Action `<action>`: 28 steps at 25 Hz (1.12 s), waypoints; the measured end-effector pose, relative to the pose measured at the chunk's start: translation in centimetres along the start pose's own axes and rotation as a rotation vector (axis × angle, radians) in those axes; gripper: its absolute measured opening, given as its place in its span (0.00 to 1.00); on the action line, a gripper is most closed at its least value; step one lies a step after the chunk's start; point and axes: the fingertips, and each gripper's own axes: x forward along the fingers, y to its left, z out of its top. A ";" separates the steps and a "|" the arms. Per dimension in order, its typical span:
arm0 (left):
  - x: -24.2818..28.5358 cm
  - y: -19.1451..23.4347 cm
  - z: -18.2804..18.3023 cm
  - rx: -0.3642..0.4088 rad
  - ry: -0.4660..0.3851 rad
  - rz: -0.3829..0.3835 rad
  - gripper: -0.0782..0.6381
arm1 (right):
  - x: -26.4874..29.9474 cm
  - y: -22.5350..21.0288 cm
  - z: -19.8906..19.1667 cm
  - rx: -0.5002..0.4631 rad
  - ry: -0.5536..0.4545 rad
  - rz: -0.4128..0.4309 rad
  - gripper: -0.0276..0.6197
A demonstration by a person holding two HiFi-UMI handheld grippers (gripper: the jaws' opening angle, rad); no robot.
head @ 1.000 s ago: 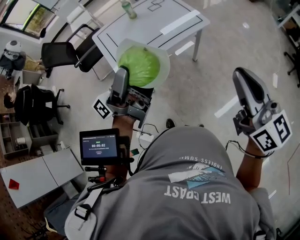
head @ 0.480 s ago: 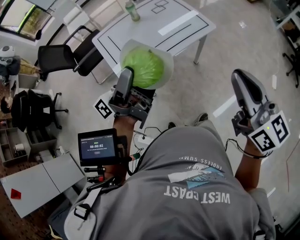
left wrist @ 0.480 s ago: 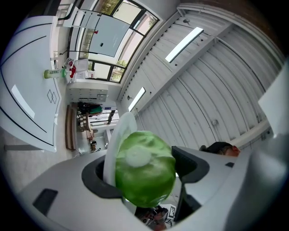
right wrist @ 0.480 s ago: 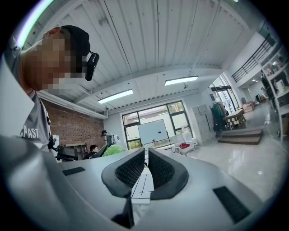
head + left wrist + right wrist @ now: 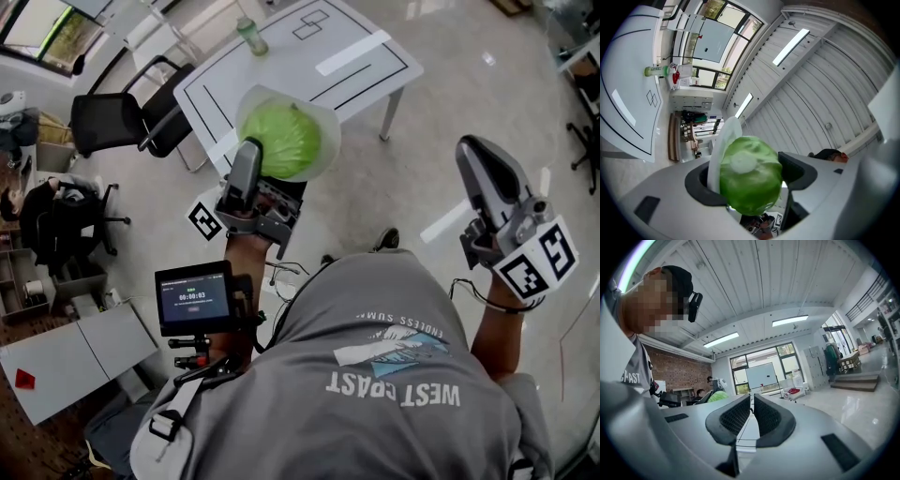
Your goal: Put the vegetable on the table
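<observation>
A round green cabbage (image 5: pixel 281 139) sits between the jaws of my left gripper (image 5: pixel 270 173), with a white plate-like disc (image 5: pixel 323 122) pressed against its side. In the left gripper view the cabbage (image 5: pixel 750 173) fills the gap between the pads, and the white disc (image 5: pixel 723 140) stands between it and the left pad. I hold it in the air, near the close edge of the white table (image 5: pixel 281 56). My right gripper (image 5: pixel 480 159) is raised at the right, far from the table. Its jaws (image 5: pixel 752 404) stand almost together with nothing between them.
A green bottle (image 5: pixel 250 36) stands near the table's far edge, and black lines are marked on its top. Black chairs (image 5: pixel 112 112) stand to the left of the table. A small monitor (image 5: pixel 195 297) rides on the left arm. Grey cabinets (image 5: pixel 66 352) lie at lower left.
The person has stepped forward, so more of the table shows beyond the cabbage. The cabbage stays held in the left gripper, and the right gripper has barely moved.
</observation>
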 end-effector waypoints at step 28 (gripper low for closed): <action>10.9 11.7 -0.6 0.011 0.043 0.059 0.59 | 0.4 -16.1 2.1 0.047 -0.016 -0.083 0.06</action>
